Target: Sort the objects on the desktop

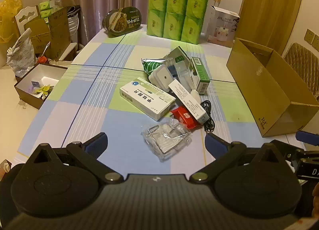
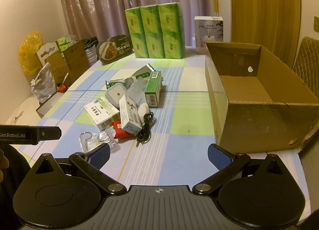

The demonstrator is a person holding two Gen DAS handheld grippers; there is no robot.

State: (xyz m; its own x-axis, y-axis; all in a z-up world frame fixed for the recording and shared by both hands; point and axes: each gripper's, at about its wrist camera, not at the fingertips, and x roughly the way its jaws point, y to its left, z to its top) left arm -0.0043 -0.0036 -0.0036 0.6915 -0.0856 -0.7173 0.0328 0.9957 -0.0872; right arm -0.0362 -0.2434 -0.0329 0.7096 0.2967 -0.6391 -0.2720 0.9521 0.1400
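Note:
A heap of small objects lies mid-table: a white medicine box (image 1: 147, 100) (image 2: 101, 112), a green box (image 1: 200, 74) (image 2: 153, 89), a white square case (image 1: 160, 77) (image 2: 116, 94), a long white carton (image 1: 188, 101) (image 2: 129, 116), a red packet (image 1: 185, 117) (image 2: 119, 129), a black cable (image 1: 208, 116) (image 2: 145, 128) and a clear plastic pack (image 1: 166, 140) (image 2: 95, 140). My left gripper (image 1: 156, 145) stands open just short of the clear pack. My right gripper (image 2: 158, 154) is open over bare cloth, near the cable. Neither holds anything.
An open cardboard box (image 1: 267, 90) (image 2: 259, 94) stands empty at the right. Green tissue packs (image 1: 176, 12) (image 2: 156, 32), a dark food tub (image 1: 123, 21) (image 2: 114, 47) and a white carton (image 1: 223, 25) (image 2: 208, 30) line the far edge. A small open box (image 1: 38, 84) sits off the table's left edge.

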